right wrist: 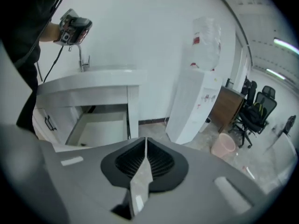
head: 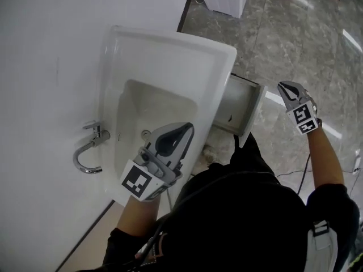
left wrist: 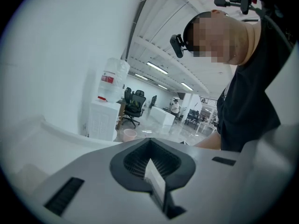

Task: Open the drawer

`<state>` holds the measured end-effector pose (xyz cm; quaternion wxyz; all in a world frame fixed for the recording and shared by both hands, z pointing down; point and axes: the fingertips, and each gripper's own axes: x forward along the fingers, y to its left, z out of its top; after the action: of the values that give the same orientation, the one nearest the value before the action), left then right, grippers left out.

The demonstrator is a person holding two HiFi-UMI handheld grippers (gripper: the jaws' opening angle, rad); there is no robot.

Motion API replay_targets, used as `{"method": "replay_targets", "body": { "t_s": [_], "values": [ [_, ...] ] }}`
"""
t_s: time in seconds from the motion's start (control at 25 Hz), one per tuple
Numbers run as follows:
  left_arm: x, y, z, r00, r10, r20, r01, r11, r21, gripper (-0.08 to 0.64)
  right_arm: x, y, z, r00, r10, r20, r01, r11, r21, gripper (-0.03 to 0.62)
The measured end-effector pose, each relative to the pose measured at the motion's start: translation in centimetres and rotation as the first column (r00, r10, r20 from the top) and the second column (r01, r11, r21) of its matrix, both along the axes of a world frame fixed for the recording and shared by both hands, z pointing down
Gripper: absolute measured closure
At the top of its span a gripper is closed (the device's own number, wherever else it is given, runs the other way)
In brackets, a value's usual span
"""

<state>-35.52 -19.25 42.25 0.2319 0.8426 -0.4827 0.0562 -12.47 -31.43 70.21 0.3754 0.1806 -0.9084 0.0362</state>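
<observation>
Drawer (head: 241, 103) stands pulled out under the sink (head: 170, 55); left gripper (head: 184, 132) over the basin and right gripper (head: 286, 88) off beside the drawer both show fingers pressed together, holding nothing, so opening is judged done: hold both clear of the open front.

The left gripper (head: 182, 130) and right gripper (head: 287, 88) are held well apart, each with jaws together, empty.

We lose the back of the drawer (head: 243, 102) under the sink (head: 170, 52); a dark speck (head: 230, 118) inside is too small to tell.
</observation>
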Motion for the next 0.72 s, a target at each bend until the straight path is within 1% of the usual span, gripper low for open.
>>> {"method": "replay_targets", "body": {
  "t_s": [0.08,0.16,0.28,0.4,0.56,0.64,0.72],
  "values": [
    [-1.8,0.6,-1.4,0.998,-0.058,-0.003,0.058,0.998,0.021,0.566,-2.6,-2.0,-3.5,0.999,-0.015,0.05,0.013,0.999,0.039,0.592],
    [-3.8,1.8,-2.3,0.993,-0.12,0.008,0.119,0.993,0.017,0.566,-5.8,-3.3,-6.9,0.993,-0.053,0.102,0.046,0.997,0.066,0.592],
    [-6.4,3.6,-4.6,0.974,-0.228,0.0,0.228,0.972,0.059,0.566,-11.6,-4.4,-11.4,0.974,-0.137,0.181,0.122,0.988,0.091,0.592],
    [-8.9,6.2,-7.4,0.942,-0.335,-0.014,0.335,0.935,0.114,0.566,-17.2,-3.7,-15.1,0.948,-0.204,0.244,0.187,0.978,0.09,0.592],
    [-12.6,12.4,-9.9,0.895,-0.445,0.013,0.44,0.888,0.132,0.566,-22.7,0.0,-18.6,0.924,-0.264,0.275,0.253,0.965,0.075,0.592],
    [-14.2,16.0,-11.0,0.863,-0.505,0.027,0.496,0.856,0.147,0.566,-25.4,2.2,-20.2,0.909,-0.307,0.283,0.296,0.952,0.081,0.592],
    [-15.5,19.6,-12.1,0.82,-0.571,0.036,0.558,0.812,0.173,0.566,-28.5,4.3,-22.0,0.884,-0.361,0.296,0.348,0.932,0.096,0.592]
  ]
}}
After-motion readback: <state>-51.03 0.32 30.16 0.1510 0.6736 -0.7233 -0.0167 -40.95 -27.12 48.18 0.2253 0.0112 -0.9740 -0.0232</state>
